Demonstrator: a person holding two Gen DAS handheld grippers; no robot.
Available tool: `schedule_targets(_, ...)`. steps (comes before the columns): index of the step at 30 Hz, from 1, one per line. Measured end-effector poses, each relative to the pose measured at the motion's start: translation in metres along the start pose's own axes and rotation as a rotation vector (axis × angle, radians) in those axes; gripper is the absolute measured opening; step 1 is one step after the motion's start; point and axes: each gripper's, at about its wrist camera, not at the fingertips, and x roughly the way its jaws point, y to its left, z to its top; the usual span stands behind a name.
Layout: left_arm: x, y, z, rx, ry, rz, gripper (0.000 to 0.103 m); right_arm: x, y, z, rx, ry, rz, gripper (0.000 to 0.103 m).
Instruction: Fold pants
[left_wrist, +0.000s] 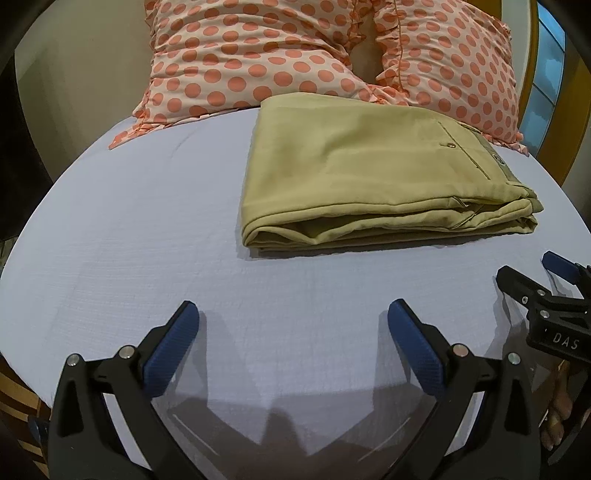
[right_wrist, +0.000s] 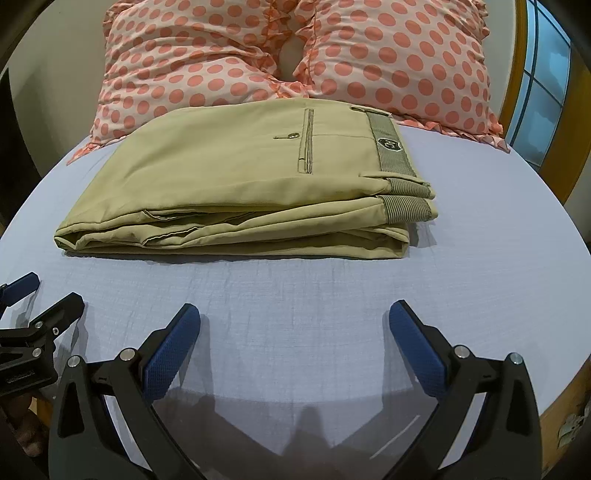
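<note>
Khaki pants (left_wrist: 369, 173) lie folded into a thick rectangle on the pale blue bed sheet (left_wrist: 147, 229), back pocket and waistband up; they show in the right wrist view (right_wrist: 240, 177) too. My left gripper (left_wrist: 293, 325) is open and empty, hovering over bare sheet in front of the pants. My right gripper (right_wrist: 295, 325) is open and empty, also short of the pants. The right gripper shows at the left wrist view's right edge (left_wrist: 543, 288), and the left gripper at the right wrist view's left edge (right_wrist: 33, 299).
Two pink polka-dot pillows (left_wrist: 258, 55) (right_wrist: 399, 55) lean behind the pants at the head of the bed. A wooden frame and blue window (right_wrist: 539, 92) stand at the right. The bed's front edge lies just under both grippers.
</note>
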Motion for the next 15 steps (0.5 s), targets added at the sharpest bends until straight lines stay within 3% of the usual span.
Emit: schedule_targets(15,0.0018,0.0015,0.0018,-0.003,0.020,0.002,0.101,0.0005,-0.0012,0.0007,0.004,0.002,-0.004,0.102)
